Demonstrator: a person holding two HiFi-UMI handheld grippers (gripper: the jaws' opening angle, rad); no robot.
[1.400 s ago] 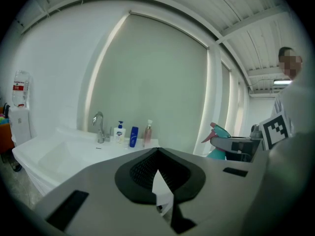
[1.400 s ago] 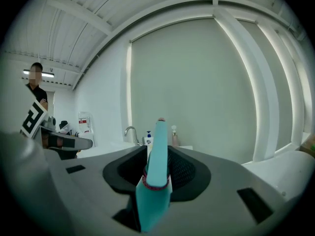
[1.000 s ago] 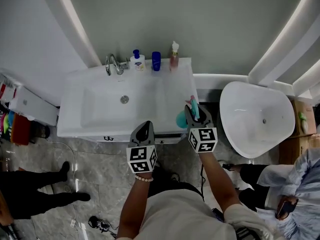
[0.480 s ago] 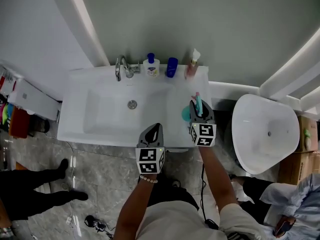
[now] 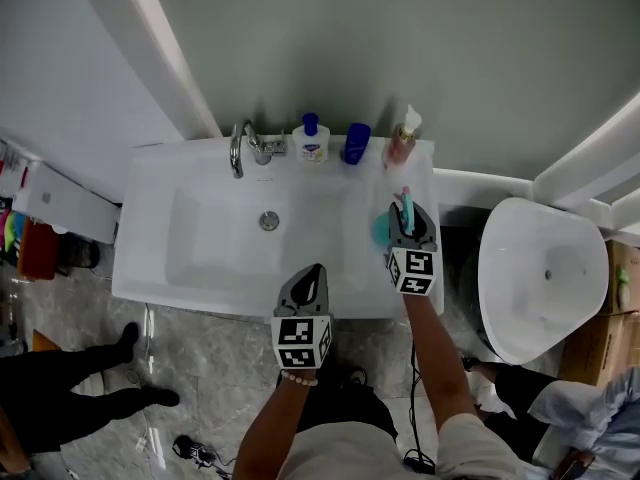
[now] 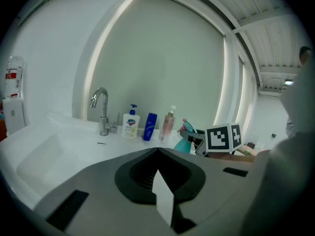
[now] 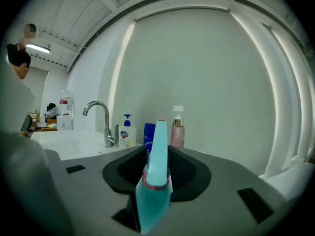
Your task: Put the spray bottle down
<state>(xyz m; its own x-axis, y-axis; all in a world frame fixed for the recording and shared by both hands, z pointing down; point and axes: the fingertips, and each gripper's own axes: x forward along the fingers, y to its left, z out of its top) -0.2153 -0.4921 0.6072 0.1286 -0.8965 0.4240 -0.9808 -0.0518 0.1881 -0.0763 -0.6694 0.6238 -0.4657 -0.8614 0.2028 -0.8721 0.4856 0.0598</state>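
Observation:
A teal spray bottle (image 5: 381, 230) with a pink collar (image 7: 155, 181) hangs over the right end of the white sink counter (image 5: 160, 268); whether it touches the counter is hidden. My right gripper (image 5: 404, 211) is shut on its neck, with the nozzle sticking up between the jaws (image 7: 157, 151). The bottle also appears beside the marker cube in the left gripper view (image 6: 184, 142). My left gripper (image 5: 316, 268) hovers over the sink's front edge, left of the bottle. Its jaws meet in a point (image 6: 158, 150) with nothing between them.
Along the sink's back edge stand a chrome faucet (image 5: 240, 146), a white soap pump (image 5: 311, 140), a blue bottle (image 5: 355, 143) and a pink pump bottle (image 5: 402, 143) just behind the spray bottle. A white tub (image 5: 540, 278) sits at the right. A person's legs (image 5: 80, 398) are at the left.
Both grippers have moved forward and lower toward the sink. The right one carried the spray bottle from the front edge farther in over the counter's right end.

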